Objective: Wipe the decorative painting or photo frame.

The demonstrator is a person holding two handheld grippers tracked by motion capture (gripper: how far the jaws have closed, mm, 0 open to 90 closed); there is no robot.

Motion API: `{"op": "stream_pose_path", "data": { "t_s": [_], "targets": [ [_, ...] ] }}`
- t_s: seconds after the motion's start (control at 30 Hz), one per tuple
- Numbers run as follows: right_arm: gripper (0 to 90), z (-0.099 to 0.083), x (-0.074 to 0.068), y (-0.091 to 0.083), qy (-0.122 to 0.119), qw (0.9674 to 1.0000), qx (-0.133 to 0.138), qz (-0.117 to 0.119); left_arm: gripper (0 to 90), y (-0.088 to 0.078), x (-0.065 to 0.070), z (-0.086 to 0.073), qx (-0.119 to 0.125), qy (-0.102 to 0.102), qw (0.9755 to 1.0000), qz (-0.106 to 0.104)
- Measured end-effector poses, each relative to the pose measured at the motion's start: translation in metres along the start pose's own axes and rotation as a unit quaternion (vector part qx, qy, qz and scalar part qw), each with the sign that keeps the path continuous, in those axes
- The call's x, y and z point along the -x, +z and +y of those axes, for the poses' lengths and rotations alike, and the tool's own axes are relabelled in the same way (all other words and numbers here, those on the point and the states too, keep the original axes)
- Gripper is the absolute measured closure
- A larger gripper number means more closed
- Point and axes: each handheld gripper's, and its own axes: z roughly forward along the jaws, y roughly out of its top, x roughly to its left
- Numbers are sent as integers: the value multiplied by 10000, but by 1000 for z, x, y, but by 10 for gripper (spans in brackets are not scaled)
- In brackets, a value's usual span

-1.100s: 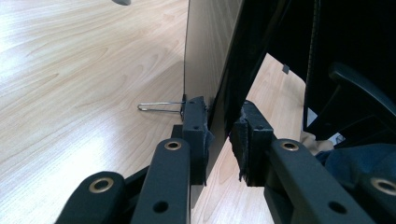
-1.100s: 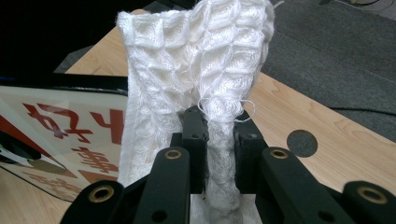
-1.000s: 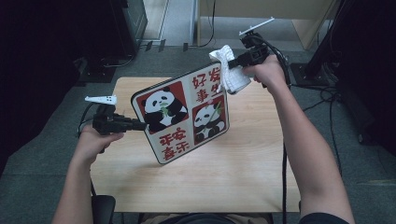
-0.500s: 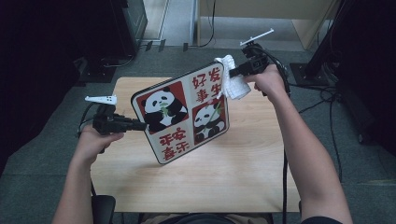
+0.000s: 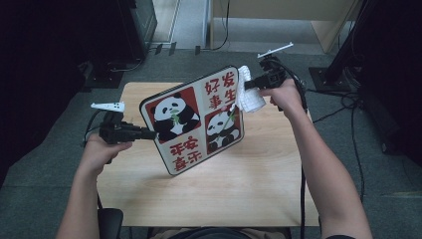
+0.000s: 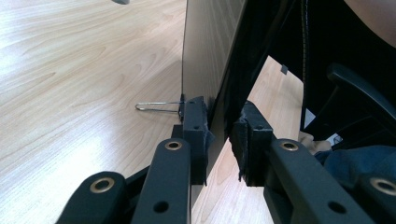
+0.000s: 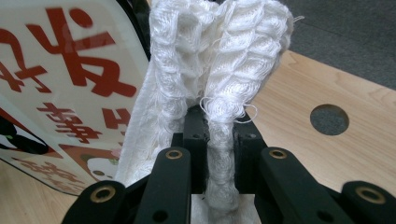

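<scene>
Tools grip: left tool (image 5: 149, 133) clamps panda board (image 5: 199, 119), right tool (image 5: 247, 84) pinches white cloth (image 5: 249, 95).

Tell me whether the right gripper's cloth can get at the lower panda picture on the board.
Probably yes. The right gripper holds the white cloth against the board near its top corner; the printed face below lies bare, held steady by the left gripper.

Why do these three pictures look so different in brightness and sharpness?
High view: the room's edges sink into dark shadow, while the wooden table and panda board are evenly lit and slightly soft. Left gripper view: glare whitens the tabletop at upper left, and the board's edge stands dark against it. Right gripper view: the white cloth is bright and crisp, and the board's red lettering looks bowed near the frame's edge.
</scene>
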Motion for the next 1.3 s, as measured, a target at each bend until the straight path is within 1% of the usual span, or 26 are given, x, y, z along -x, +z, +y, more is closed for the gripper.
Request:
{"op": "stream_pose_path", "data": {
  "t_s": [0.07, 0.2, 0.43, 0.63, 0.8, 0.93, 1.13, 1.3],
  "targets": [
    [802, -2, 2, 2, 7, 10000, -23, 40, 764, 0, 0, 0, 4, -7, 10000, 3],
    [802, -3, 3, 4, 1, 10000, -40, 43, 764, 0, 0, 0, -1, 9, 10000, -5],
    [802, -11, 5, 9, 26, 10000, 52, 53, 764, 1, 0, 0, -26, -33, 10000, -38],
    [802, -17, 7, 13, 34, 10000, -40, 50, 763, 1, 0, 0, -23, -15, 10000, -35],
    [803, -23, 9, 16, 61, 10000, -23, 52, 763, 1, 0, 0, -21, -10, 10000, -44],
    [805, -30, 10, 19, 90, 9999, 47, 50, 762, 1, -1, 0, -17, -27, 10000, -50],
    [805, -37, 12, 22, 150, 9999, 0, 73, 762, 1, 0, 0, -14, -20, 10000, -36],
    [804, -43, 14, 26, 148, 9999, -46, 68, 761, 1, -1, 0, -12, -22, 10000, -42]
  ]
}}
